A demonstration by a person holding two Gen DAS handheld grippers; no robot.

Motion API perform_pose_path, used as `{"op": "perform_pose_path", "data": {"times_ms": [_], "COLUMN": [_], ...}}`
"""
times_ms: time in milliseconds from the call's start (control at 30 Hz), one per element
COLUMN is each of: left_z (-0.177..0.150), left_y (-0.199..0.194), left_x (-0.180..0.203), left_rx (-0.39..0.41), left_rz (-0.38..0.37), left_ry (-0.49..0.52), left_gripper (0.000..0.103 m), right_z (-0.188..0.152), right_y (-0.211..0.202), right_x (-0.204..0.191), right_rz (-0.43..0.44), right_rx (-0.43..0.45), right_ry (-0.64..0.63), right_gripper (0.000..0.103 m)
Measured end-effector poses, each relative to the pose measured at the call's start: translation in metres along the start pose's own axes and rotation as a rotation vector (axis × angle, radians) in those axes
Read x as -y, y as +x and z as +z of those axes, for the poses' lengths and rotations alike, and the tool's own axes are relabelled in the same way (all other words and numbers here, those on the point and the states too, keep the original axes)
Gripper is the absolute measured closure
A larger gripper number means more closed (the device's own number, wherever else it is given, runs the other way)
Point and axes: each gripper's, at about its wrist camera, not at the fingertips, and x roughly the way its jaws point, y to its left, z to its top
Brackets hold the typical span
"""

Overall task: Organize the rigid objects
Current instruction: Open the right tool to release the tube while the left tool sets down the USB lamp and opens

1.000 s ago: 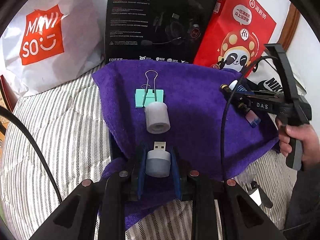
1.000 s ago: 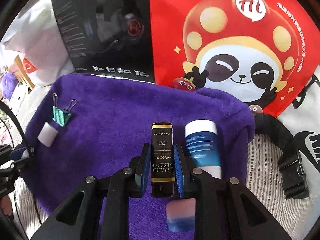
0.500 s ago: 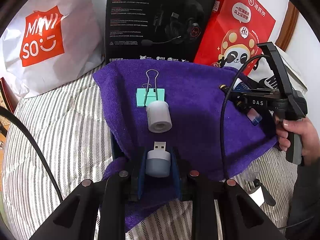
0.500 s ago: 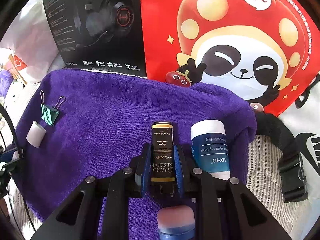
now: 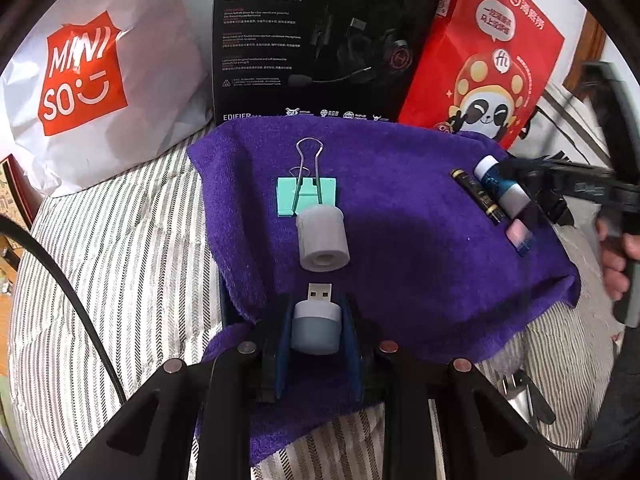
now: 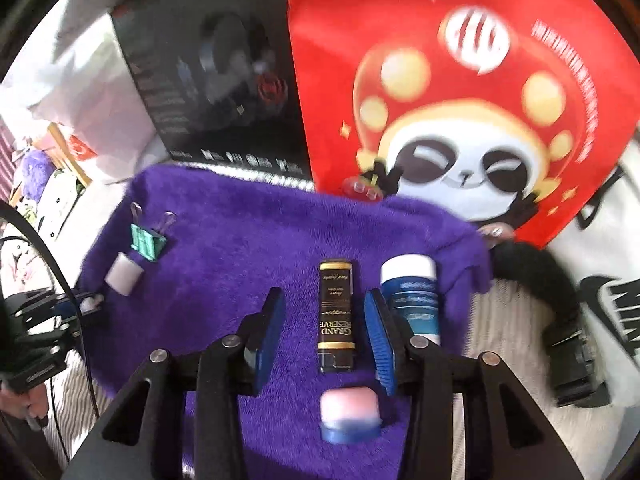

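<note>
Two grippers on one purple towel [image 5: 400, 216]: at its near-left edge the left gripper [image 5: 317, 324] pinches a USB plug [image 5: 316, 322], just short of the white roll [image 5: 323, 238] and teal binder clip [image 5: 306, 196], so pushing forward would probably knock the roll. Toward the towel's right edge, the right gripper [image 6: 325, 330] is spread around the black stick [image 6: 335, 316], not touching; the blue bottle [image 6: 412, 300] crowds its right finger and could get nudged.

Daylight, bright, from about 11 o'clock. Glare whitens the white bag [image 5: 132, 64] and the glossy black box [image 5: 320, 36]. My right gripper [image 5: 532, 184] drops a soft shadow across the purple towel [image 5: 400, 248]. Right wrist view smeared by motion blur; left sharp. Dark fisheye vignette bends every edge.
</note>
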Motion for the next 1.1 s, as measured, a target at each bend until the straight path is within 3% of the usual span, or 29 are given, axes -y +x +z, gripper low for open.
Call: {"op": "perform_pose_path", "data": {"times_ms": [167, 433, 667, 733, 867, 1100], "left_z": [0.003, 0.005, 0.003, 0.003, 0.002, 0.000], "left_y": [0.009, 0.015, 0.015, 0.015, 0.015, 0.002], "left_x": [0.006, 0.018, 0.017, 0.017, 0.021, 0.023], "left_rx": [-0.025, -0.069, -0.070, -0.077, -0.097, -0.109], "left_rz": [0.045, 0.126, 0.130, 0.125, 0.099, 0.150], "left_ry": [0.023, 0.085, 0.068, 0.061, 0.068, 0.049], "left_gripper": [0.080, 0.080, 0.079, 0.076, 0.059, 0.058], "right_z": [0.006, 0.007, 0.005, 0.005, 0.004, 0.004], "right_y": [-0.036, -0.057, -0.066, -0.066, -0.066, -0.069], "right_x": [0.002, 0.005, 0.019, 0.021, 0.025, 0.030], "right_rz": [0.003, 0.013, 0.071, 0.075, 0.085, 0.095], "right_rx": [0.078, 0.117, 0.126, 0.130, 0.128, 0.126], "right_ry": [-0.015, -0.028, 0.026, 0.031, 0.046, 0.069], "right_gripper": [0.052, 0.052, 0.052, 0.052, 0.052, 0.052]}}
